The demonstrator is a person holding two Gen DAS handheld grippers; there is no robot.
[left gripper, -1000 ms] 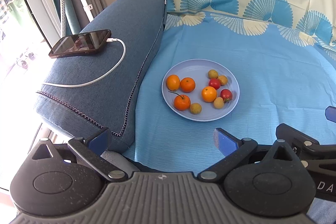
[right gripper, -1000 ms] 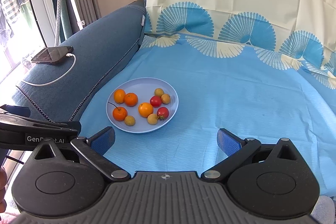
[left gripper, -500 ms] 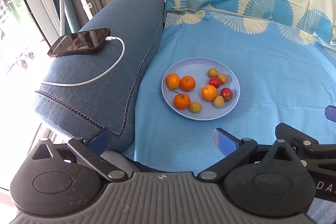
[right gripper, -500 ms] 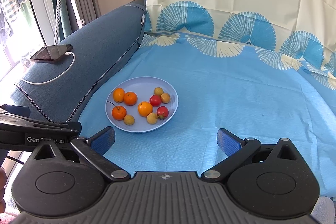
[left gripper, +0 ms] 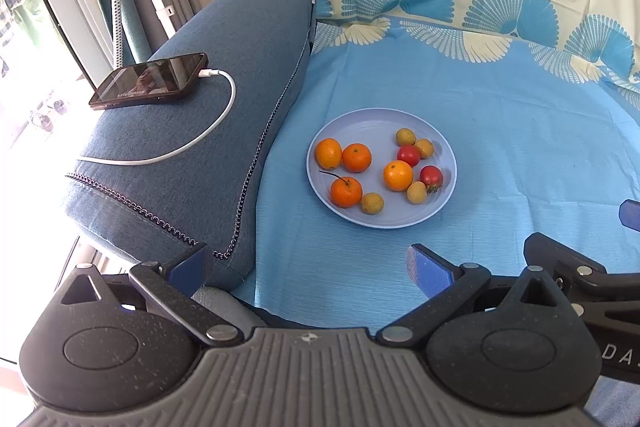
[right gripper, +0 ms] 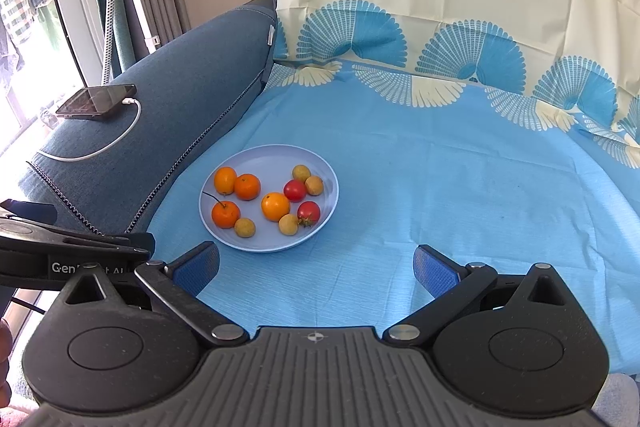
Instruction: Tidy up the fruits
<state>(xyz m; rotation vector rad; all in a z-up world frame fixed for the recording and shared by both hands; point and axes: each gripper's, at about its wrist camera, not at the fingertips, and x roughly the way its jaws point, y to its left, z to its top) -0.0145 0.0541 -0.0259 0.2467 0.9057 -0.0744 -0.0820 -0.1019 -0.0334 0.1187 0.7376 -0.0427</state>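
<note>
Both hand-held grippers hang back from the fruit with jaws spread wide and nothing between them: left hand-held gripper (left gripper: 306, 267), right hand-held gripper (right gripper: 316, 265). The fruits all sit on a pale blue plate (left gripper: 360, 119) on the blue sheet (left gripper: 500, 131) of a sofa seat: four oranges (left gripper: 398, 175), one with a thin stem (left gripper: 334, 175), two red tomatoes (left gripper: 408, 155) and four small tan fruits (left gripper: 372, 203). They lie loosely mixed, three oranges toward the armrest side, the fourth among the tomatoes and tan fruits. No second dish shows, so whether this heap is sorted already or awaiting sorting cannot be judged. Risks, as judged: the fruits are round and many touch, so a jaw closing on one would likely nudge its neighbour and set it rolling off the shallow rim. Tomatoes look soft; a hard squeeze could split one. Small tan fruits could squirt from the pads. The plate rests on cloth over cushion, so a downward push near the rim could tip it. Just beside the seat, a phone (left gripper: 150, 81) on its white cable (left gripper: 188, 147) lies on the denim armrest (left gripper: 240, 39); a wide left-side swing could snag it.
</note>
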